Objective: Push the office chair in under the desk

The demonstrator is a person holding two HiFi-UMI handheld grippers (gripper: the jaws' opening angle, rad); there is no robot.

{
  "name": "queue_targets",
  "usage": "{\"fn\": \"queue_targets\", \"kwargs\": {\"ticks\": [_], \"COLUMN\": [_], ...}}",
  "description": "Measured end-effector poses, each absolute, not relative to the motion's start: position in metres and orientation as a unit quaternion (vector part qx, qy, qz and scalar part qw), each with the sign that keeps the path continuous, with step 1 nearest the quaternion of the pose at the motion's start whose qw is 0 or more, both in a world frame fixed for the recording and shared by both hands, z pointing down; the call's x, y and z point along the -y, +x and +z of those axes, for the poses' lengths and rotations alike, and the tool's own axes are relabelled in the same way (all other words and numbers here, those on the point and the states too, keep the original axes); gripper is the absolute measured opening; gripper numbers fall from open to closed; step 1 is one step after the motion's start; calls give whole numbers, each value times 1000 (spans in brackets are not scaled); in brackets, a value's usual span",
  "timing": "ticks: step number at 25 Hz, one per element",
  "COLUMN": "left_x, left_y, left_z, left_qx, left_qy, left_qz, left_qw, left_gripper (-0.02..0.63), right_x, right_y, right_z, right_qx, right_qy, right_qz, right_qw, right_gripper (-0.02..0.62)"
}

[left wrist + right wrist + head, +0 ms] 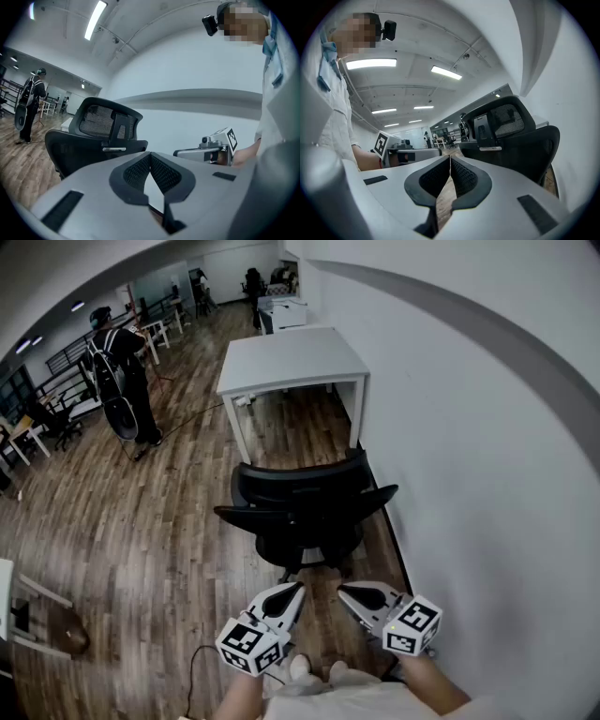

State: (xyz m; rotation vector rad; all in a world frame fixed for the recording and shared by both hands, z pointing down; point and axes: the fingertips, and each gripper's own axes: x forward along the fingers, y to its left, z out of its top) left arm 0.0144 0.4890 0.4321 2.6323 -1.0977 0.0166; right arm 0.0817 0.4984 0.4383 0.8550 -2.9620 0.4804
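A black mesh-back office chair (305,512) stands on the wood floor in front of a white desk (292,360), its back toward me and clear of the desk. The chair (101,136) fills the left of the left gripper view and the chair (511,136) the right of the right gripper view. My left gripper (296,592) and right gripper (343,592) hover side by side just short of the chair's back, touching nothing. Both are shut with nothing between their jaws. The left gripper (150,157) and the right gripper (450,160) show their jaws meeting.
A white wall (469,456) runs close along the chair's right side. A person with a backpack (122,381) stands at the far left. More desks and chairs (47,418) line the left. A wooden stool (56,624) sits at the lower left, a cable (192,671) on the floor near me.
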Motion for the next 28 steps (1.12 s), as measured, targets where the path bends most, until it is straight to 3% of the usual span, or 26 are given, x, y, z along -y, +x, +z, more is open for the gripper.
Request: {"fn": "queue_targets", "kwargs": {"ticks": [28], "left_x": [-491], "left_y": [24], "left_z": [437], "left_qx": [366], "left_qy": [919], "left_qz": [40], "left_qw": [143], "left_gripper": [3], "right_x": [-496], "right_y": [102], "right_z": [448], "right_qx": [954], "right_qy": [250], "right_qz": [157], "right_qw": [47], "right_gripper": [40]}}
